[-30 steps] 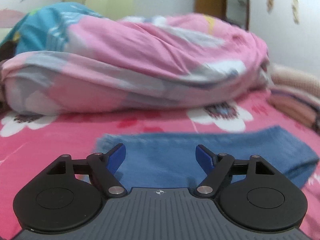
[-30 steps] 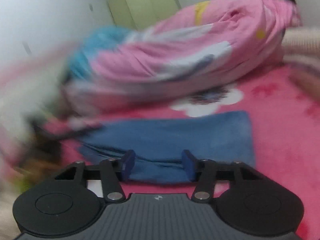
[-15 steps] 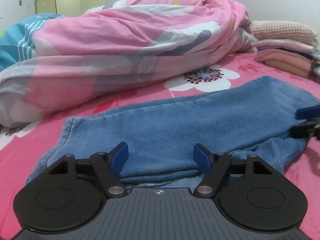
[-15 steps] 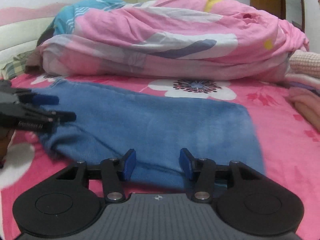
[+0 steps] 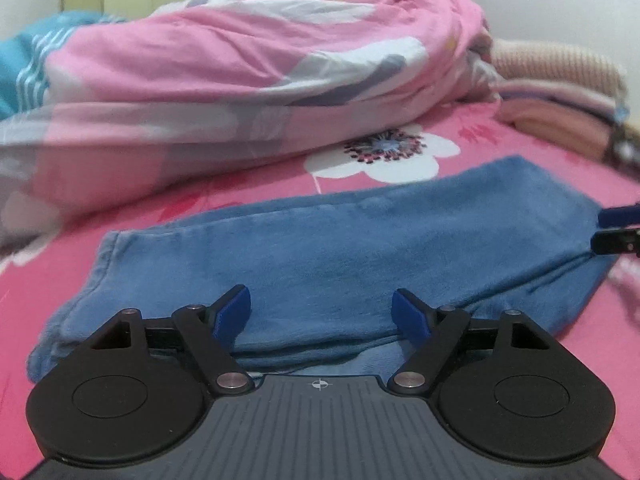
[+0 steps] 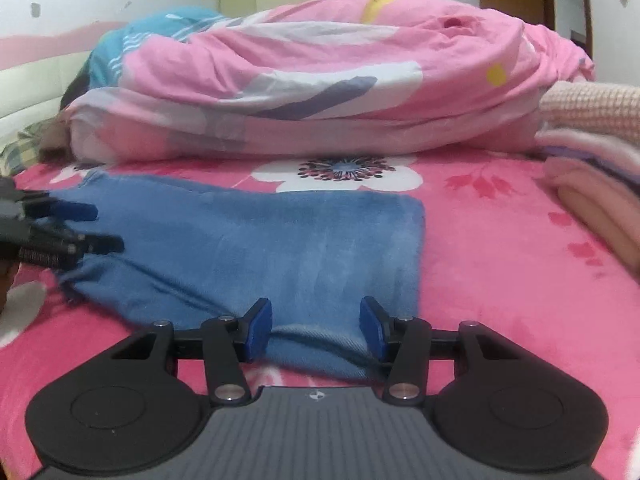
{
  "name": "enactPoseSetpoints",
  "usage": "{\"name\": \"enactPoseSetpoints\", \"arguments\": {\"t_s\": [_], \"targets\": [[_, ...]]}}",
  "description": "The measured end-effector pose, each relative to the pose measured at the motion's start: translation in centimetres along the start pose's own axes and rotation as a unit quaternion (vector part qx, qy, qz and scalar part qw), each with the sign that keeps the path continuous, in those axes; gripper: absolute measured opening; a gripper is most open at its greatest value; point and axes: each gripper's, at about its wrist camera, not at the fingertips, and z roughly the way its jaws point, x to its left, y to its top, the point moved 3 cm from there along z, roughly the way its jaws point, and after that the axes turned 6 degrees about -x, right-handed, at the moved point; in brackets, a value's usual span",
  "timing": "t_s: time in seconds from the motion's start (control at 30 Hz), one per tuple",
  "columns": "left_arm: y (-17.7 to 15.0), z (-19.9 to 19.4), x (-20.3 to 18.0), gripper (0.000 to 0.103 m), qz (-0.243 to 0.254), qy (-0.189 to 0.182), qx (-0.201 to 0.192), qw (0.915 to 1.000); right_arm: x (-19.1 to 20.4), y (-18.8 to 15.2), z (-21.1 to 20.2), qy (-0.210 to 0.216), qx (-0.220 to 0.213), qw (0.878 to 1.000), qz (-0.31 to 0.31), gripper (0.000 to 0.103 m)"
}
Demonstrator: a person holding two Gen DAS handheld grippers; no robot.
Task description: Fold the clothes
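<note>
Blue garment (image 5: pixel 340 248) lay flat on pink bed (image 6: pixel 500 248), long axis running L–R across both grippers. L gripper (image 5: pixel 320 312): jaws apart, just widened, hem between, not pinched. R gripper (image 6: pixel 316 328): jaws apart astride near edge, cloth bunched between. Vs a sec ago, both sat lower, closer to cloth.

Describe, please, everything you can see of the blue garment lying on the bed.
The blue garment looks like soft, fleecy cloth, folded into a long band of layers that lies flat across the pink flowered bedcover. Its right end is cut straight; the near edge shows stacked folds. The right gripper and left gripper hang at its near edge, jaws apart, gripping nothing.
</note>
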Motion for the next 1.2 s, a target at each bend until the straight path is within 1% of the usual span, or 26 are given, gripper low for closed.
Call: {"name": "enactPoseSetpoints", "arguments": {"t_s": [0.03, 0.1, 0.17, 0.23, 0.27, 0.3, 0.33, 0.37, 0.43, 0.47, 0.5, 0.53, 0.57, 0.63, 0.67, 0.7, 0.73, 0.77, 0.83, 0.87, 0.93, 1.0, 1.07, 1.13, 1.17, 1.2], "targets": [[0.5, -0.3, 0.3, 0.079, -0.008, -0.002, -0.002, 1.0000, -0.1, 0.8, -0.2, 0.001, -0.006, 1.000, 0.002, 0.051], [2.1, -0.4, 0.8, 0.085, -0.016, 0.005, -0.013, 0.9998, -0.4, 2.8, -0.2, 0.005, -0.032, 0.999, 0.003, 0.051], [3.2, 0.3, 1.3, 0.088, -0.022, 0.023, -0.018, 0.9994, -0.9, 4.8, 1.4, 0.004, -0.047, 0.999, -0.001, 0.051], [3.7, 2.0, 2.2, 0.091, -0.027, 0.051, -0.006, 0.9983, -1.6, 5.9, 4.3, -0.003, -0.037, 0.999, -0.004, 0.051], [3.1, 3.3, 2.7, 0.091, -0.021, 0.067, 0.017, 0.9974, -1.9, 5.8, 6.1, -0.005, -0.020, 1.000, 0.001, 0.051], [2.3, 4.5, 3.2, 0.091, -0.016, 0.081, 0.044, 0.9956, -2.3, 5.0, 8.1, -0.008, 0.008, 1.000, 0.006, 0.051], [1.5, 5.2, 3.6, 0.094, -0.020, 0.082, 0.055, 0.9949, -2.9, 3.8, 10.0, -0.010, 0.042, 0.999, 0.013, 0.050], [1.0, 5.5, 3.8, 0.093, -0.023, 0.082, 0.059, 0.9946, -3.3, 2.9, 10.6, -0.004, 0.049, 0.999, 0.019, 0.051], [1.4, 4.8, 3.7, 0.093, -0.016, 0.080, 0.060, 0.9949, -3.4, 3.2, 9.9, 0.001, 0.043, 0.999, 0.021, 0.050], [1.9, 4.6, 3.8, 0.093, -0.014, 0.080, 0.059, 0.9949, -3.2, 3.7, 9.3, -0.001, 0.046, 0.999, 0.019, 0.051], [2.5, 4.5, 4.0, 0.093, -0.017, 0.080, 0.052, 0.9952, -3.1, 4.2, 8.8, 0.002, 0.046, 0.999, 0.018, 0.051], [3.1, 4.4, 4.2, 0.093, -0.020, 0.080, 0.045, 0.9956, -2.9, 4.8, 8.5, 0.014, 0.040, 0.999, 0.021, 0.051], [3.6, 4.4, 4.5, 0.093, -0.022, 0.086, 0.041, 0.9953, -2.6, 5.5, 8.3, 0.028, 0.034, 0.999, 0.025, 0.051], [4.2, 5.4, 5.5, 0.094, -0.023, 0.116, 0.043, 0.9921, -1.9, 6.9, 9.1, 0.038, 0.029, 0.999, 0.026, 0.051], [3.9, 6.3, 6.1, 0.094, -0.021, 0.135, 0.059, 0.9888, -1.6, 7.3, 10.0, 0.036, 0.032, 0.999, 0.022, 0.051], [3.2, 7.2, 6.8, 0.096, -0.025, 0.149, 0.077, 0.9855, -1.3, 7.2, 11.2, 0.033, 0.041, 0.998, 0.020, 0.051], [2.5, 7.6, 7.6, 0.102, -0.041, 0.149, 0.083, 0.9846, -1.0, 7.0, 12.5, 0.027, 0.053, 0.998, 0.017, 0.050], [2.2, 7.8, 8.1, 0.103, -0.051, 0.150, 0.087, 0.9836, -0.8, 6.3, 14.0, 0.015, 0.067, 0.998, 0.009, 0.050], [2.6, 7.3, 8.4, 0.102, -0.050, 0.155, 0.093, 0.9823, -0.4, 5.4, 15.2, 0.001, 0.069, 0.998, -0.006, 0.051], [2.9, 6.9, 8.5, 0.099, -0.047, 0.159, 0.094, 0.9816, -0.2, 5.7, 14.9, -0.004, 0.072, 0.997, -0.006, 0.051], [3.5, 5.7, 8.4, 0.098, -0.039, 0.162, 0.085, 0.9824, 0.3, 6.3, 14.1, -0.011, 0.073, 0.997, -0.006, 0.051], [3.6, 5.3, 8.5, 0.099, -0.028, 0.167, 0.081, 0.9823, 1.3, 7.5, 12.9, 0.012, 0.054, 0.998, -0.001, 0.051], [3.4, 5.5, 8.7, 0.099, -0.013, 0.180, 0.088, 0.9797, 3.1, 8.5, 12.4, 0.055, 0.039, 0.998, 0.003, 0.051], [2.3, 6.1, 9.5, 0.100, -0.007, 0.191, 0.107, 0.9756, 4.9, 8.2, 13.9, 0.080, 0.053, 0.995, -0.003, 0.051], [2.0, 6.0, 10.0, 0.099, -0.014, 0.192, 0.111, 0.9750, 5.6, 7.6, 15.2, 0.084, 0.069, 0.994, -0.007, 0.051], [2.1, 5.3, 10.3, 0.098, -0.026, 0.192, 0.109, 0.9750, 6.1, 6.8, 16.4, 0.078, 0.086, 0.993, -0.010, 0.051]]}}
